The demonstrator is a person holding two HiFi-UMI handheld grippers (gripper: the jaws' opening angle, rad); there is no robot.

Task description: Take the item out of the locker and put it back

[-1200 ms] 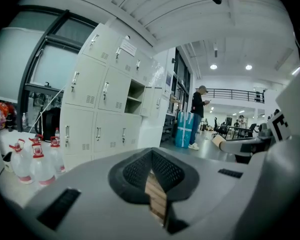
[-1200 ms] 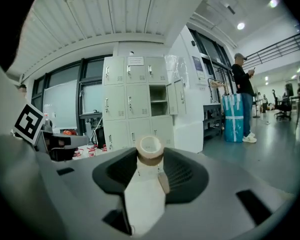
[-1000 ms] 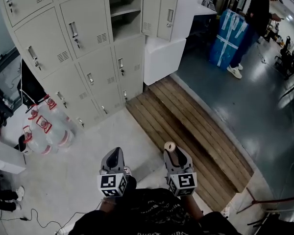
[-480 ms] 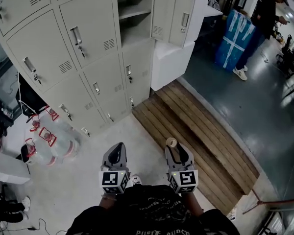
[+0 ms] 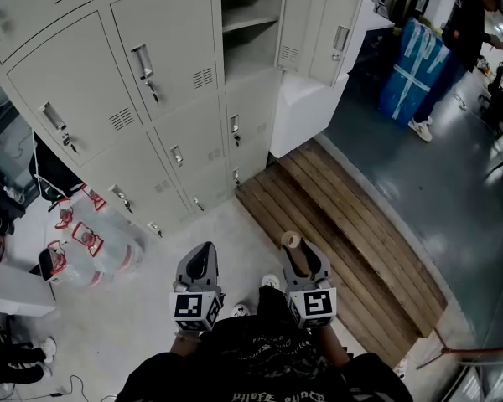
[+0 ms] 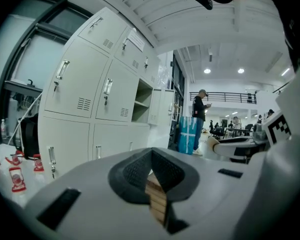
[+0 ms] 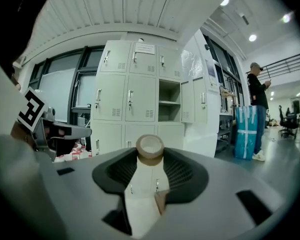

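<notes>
Between the ribbed black pads of the right gripper (image 7: 150, 159), a brown ring-shaped tape roll (image 7: 150, 146) is pinched. Left gripper (image 6: 151, 156): pads pressed together, empty. Far ahead, a pale sheet-metal locker (image 5: 176, 48), one rectangular compartment open.

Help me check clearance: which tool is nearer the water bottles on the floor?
Left. In the head view the left tool is to the right of the water bottles; the right tool, gripping a brown roll, is farther right, by the wooden planks.
</notes>
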